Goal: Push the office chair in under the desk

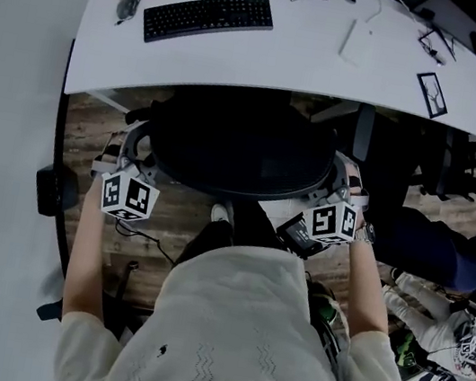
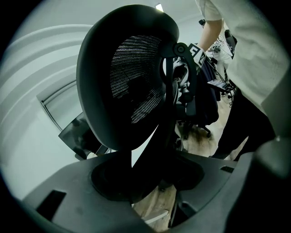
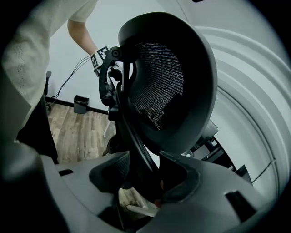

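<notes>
- At far left of the head view: left gripper (image 1: 136, 163), marker cube uppermost, jaws closed on the left side of the backrest frame. Confirmed in the left gripper view, with a dark strut of the chair back caught between the pads.
- Just below it, on the wooden floor: loose cable (image 1: 148, 245), close to the chair's path. Worth steering the castors clear of it.
- Between the two grippers: office chair (image 1: 241, 149), black, mesh back nearest the person. Front part level with the desk edge and seemingly just beneath it, so judged only partly in.
- Beyond the chair: desk (image 1: 306, 60), white top with a curved near edge, keyboard (image 1: 208, 17) lying left of centre. Open space below lies straight ahead of the chair.
- At right: right gripper (image 1: 342, 194), cube uppermost, jaws clamped on the right side of the backrest frame. Black strut between the pads in the right gripper view.
- At far right: a seated person's legs (image 1: 432, 251), near the chair's right flank.
- Handling note for the push: hold both grips firm and press forward evenly, since a stronger push on one side would probably swing the swivel seat askew. Go slowly and straight at the opening. Stop once the backrest nears the desk edge, and watch the armrests against the underside.
</notes>
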Available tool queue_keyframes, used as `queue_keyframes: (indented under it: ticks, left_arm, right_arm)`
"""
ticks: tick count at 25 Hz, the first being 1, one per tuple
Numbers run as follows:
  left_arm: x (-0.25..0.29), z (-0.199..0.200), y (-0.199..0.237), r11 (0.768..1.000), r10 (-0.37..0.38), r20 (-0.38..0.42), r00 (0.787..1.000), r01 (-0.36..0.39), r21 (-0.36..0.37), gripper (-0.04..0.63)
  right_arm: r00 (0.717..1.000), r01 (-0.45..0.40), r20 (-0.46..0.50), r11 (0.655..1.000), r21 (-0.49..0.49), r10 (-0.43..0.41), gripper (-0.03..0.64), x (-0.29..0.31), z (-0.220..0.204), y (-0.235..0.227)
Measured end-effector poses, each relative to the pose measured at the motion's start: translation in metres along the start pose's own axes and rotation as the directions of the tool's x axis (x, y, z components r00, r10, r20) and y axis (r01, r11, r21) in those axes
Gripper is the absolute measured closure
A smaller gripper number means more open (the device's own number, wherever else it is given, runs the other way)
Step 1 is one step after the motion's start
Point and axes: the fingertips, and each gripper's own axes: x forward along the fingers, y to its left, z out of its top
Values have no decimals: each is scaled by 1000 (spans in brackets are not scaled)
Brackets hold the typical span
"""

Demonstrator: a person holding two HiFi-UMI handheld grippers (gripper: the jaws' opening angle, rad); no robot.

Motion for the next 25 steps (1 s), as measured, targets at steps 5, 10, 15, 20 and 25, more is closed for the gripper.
queue_keyframes:
  ticks: [5,10,15,20,25]
  left_arm:
    - [9,0,7,1000,-1,-7,1000,1,6,373]
    - [17,0,16,1000,0,-4,1000,0,6,371]
    - [25,1,25,1000,1,-4,1000,-1,9,371]
    - [31,2,31,1000,1,-6,1000,-1,11,370]
    - [37,3,33,1000,1,3,1000,-1,13,371]
  right_arm:
    - [1000,0,6,1000,-5,0,411,8,-3,-7]
    - [1000,4,7,1000,-11,-3,410,15,-4,-15]
    - [1000,6,11,1000,-4,-6,410,22,-4,-24]
    - [1000,6,19,1000,-8,-6,410,27,-6,-31]
    - [1000,9,17,1000,0,-9,407,34,-9,-38]
